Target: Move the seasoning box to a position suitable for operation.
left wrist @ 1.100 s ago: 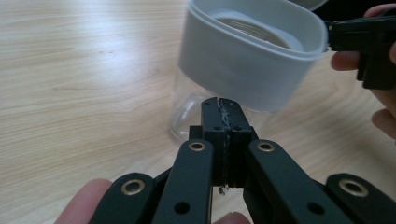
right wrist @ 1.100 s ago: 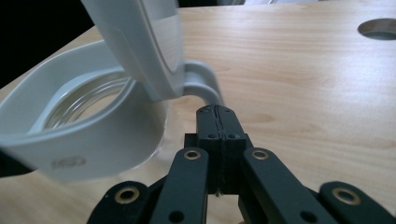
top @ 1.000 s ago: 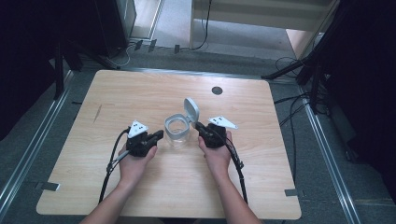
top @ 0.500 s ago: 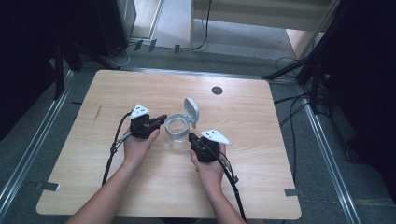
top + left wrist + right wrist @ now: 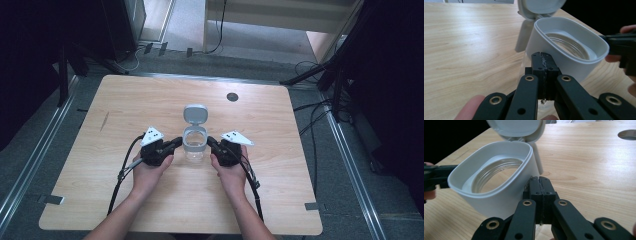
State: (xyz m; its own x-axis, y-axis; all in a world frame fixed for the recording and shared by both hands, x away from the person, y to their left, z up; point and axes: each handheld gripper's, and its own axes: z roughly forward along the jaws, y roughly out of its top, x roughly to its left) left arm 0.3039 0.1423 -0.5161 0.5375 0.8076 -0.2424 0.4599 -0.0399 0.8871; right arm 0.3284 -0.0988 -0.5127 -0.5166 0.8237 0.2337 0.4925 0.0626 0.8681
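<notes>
The jar [image 5: 194,145] stands upright just below the middle of the counter [image 5: 125,100], a clear glass body with a threaded mouth under a tall grey-white collar [image 5: 564,60], oval and open at the top; its flip lid [image 5: 195,113] is hinged at the collar's twelve o'clock edge and stands raised, so the mouth is bare; nothing can be made out inside. The left gripper [image 5: 176,143] presses in from nine o'clock and the right gripper [image 5: 210,141] from three o'clock, each with its fingers closed together on nothing, the tips touching or almost touching the collar's outer wall in the gripper views [image 5: 540,182]. The step in hand looks like a two-sided brace: the closed tips pinch the jar between them to steady or square it on the counter rather than grasp it. The next move probably calls for even pressure from both sides, since the collar is smooth and the jar top-heavy with the lid up; a push too high or unequal could tip it toward twelve o'clock; to shut the lid, one gripper would have to hold while the other reaches over the rim. A round hole [image 5: 232,96] sits toward one o'clock, well apart.
</notes>
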